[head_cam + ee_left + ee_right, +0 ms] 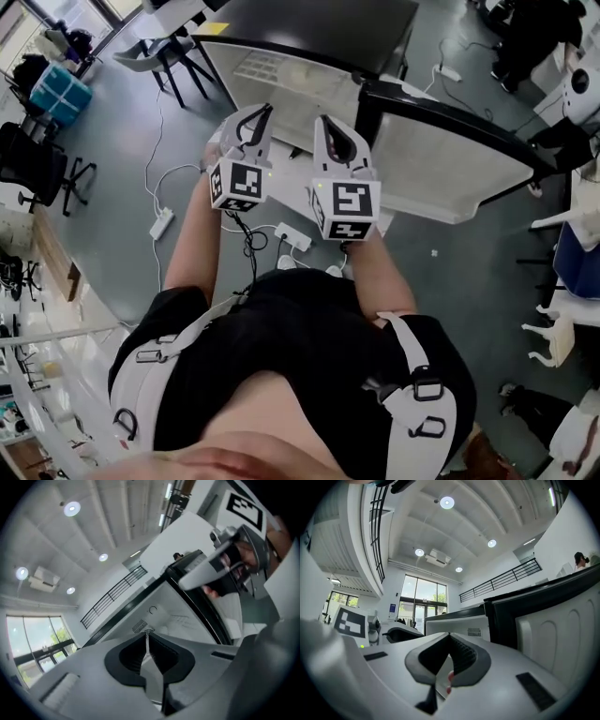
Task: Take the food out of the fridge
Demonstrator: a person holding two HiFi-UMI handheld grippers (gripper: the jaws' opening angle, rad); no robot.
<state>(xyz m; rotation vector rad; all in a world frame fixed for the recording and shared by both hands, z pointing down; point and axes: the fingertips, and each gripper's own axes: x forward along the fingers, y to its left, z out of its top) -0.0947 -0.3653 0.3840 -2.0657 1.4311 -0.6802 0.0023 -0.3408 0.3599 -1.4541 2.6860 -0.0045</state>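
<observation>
The fridge (281, 84) stands open in front of me, black on top with a white inside and a wire shelf. Its door (441, 159) is swung out to the right. No food shows in any view. My left gripper (255, 114) points at the open compartment, and in the left gripper view it (147, 633) is shut and empty, tilted against the white interior (164, 616). Beside it on the right, my right gripper (323, 122) is level, near the door's hinge side. In its own view it (450, 635) is shut; a small pinkish bit behind the pads is unclear.
White cables and power strips (161, 223) (292, 236) lie on the grey floor near my feet. A chair (159, 52) and a blue crate (61, 92) stand at the left. The door's black edge (506, 620) is close on the right.
</observation>
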